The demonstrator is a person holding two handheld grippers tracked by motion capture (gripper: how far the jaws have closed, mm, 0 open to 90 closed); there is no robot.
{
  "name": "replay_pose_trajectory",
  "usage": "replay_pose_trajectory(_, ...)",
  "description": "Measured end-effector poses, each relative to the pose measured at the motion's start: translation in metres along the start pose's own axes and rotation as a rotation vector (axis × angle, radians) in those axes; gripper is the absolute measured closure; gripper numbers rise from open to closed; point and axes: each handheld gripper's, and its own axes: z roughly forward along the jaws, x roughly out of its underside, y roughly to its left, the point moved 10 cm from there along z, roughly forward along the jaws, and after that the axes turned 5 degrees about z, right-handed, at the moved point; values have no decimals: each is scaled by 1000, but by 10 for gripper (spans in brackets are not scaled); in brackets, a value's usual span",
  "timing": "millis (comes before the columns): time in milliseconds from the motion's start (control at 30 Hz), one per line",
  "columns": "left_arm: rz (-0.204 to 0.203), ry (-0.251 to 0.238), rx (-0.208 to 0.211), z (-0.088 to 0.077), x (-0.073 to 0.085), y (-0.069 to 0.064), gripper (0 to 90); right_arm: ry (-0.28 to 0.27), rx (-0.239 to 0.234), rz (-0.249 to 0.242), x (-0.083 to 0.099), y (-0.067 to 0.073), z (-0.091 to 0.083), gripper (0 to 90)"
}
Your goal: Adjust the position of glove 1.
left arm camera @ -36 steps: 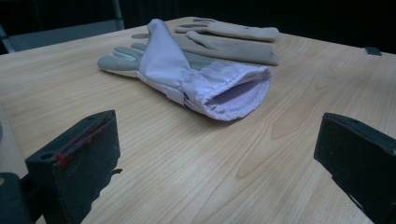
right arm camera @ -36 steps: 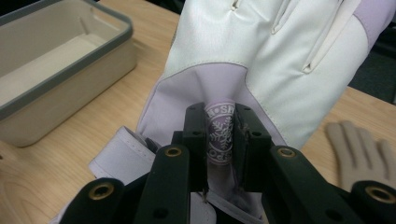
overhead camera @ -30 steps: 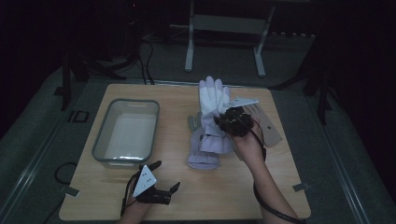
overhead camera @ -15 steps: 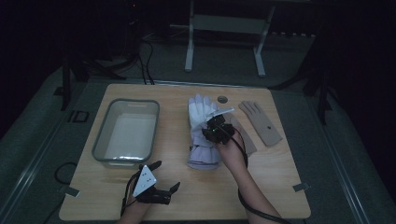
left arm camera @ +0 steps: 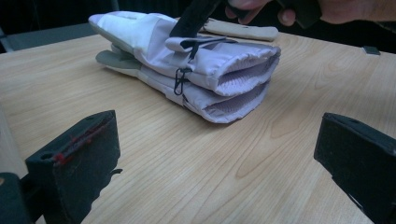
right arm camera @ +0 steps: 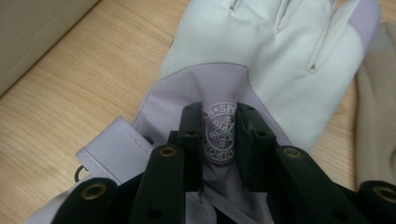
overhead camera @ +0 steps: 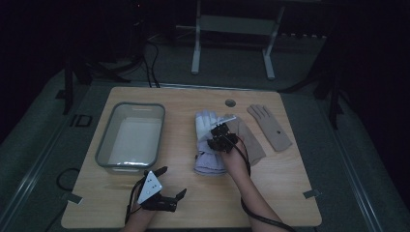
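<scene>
Overhead, we see the lilac gloves [overhead camera: 209, 142] stacked mid-table, between the tub [overhead camera: 129, 137] and the tan gloves [overhead camera: 269, 126]. Our right gripper [overhead camera: 218, 135] sits on the stack; our left gripper [overhead camera: 169, 182] rests near the table's front edge, jaws wide and empty. From the left gripper view, the padded cuffs [left arm camera: 238, 79] gape: soft, light, likely to sag. From the right gripper view, the jaws pinch a fold of fabric at the badge [right arm camera: 219, 133]; that looks a fair place to grip.

High overhead, 2 close tong-cams
</scene>
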Motion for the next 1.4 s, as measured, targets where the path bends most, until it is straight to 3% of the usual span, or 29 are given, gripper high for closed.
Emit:
replay_pose_trajectory(267, -12, 3, -5, 0, 0, 1, 6, 7, -5, -19, 7, 2, 5, 715)
replay_pose_trajectory(467, -10, 6, -7, 1, 0, 1, 6, 9, -50, -34, 16, 7, -1, 708)
replay_pose_trajectory(733, -14, 11, -13, 1, 1, 2, 6, -2, -72, -24, 18, 7, -5, 629)
replay_pose_trajectory(800, -18, 22, -20, 2, 1, 3, 6, -13, -83, -31, 13, 8, -12, 573)
replay_pose_trajectory(900, -25, 48, -49, 4, 3, 5, 6, -16, -88, -41, 11, 7, -17, 553)
replay_pose_trajectory(1000, -16, 60, -55, 5, 3, 4, 6, -33, -89, -42, 8, 6, -26, 521)
replay_pose_trajectory(1067, -32, 61, -56, 6, 2, 3, 6, -46, -87, -48, 6, 5, -34, 514)
replay_pose_trajectory(1133, -48, 62, -53, 6, 0, 2, 7, -66, -84, -55, 4, 2, -43, 497)
replay_pose_trajectory(1267, -43, 102, -40, 11, 2, 0, 7, -102, -72, -58, 0, -8, -61, 481)
replay_pose_trajectory(1400, -110, 119, 16, 14, -3, -5, 7, -121, -63, -44, 1, -23, -71, 443)
